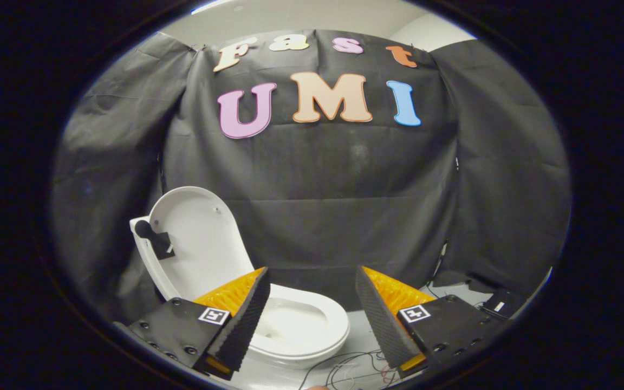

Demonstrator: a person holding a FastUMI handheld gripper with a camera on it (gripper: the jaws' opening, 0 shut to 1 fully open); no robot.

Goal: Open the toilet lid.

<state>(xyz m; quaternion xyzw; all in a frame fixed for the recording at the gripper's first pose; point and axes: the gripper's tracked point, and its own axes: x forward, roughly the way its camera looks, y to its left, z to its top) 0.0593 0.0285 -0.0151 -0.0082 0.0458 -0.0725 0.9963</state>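
The lid (195, 238) stands raised, leaning back behind the bowl (301, 325) — the gripper (312, 303) is spread wide, holding nothing. Risk: a nudge could tip the lid down, or fingers snag the cables (344, 365).

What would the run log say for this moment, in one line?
toilet lid: raised upright | toilet bowl: uncovered | gripper: open, holding nothing
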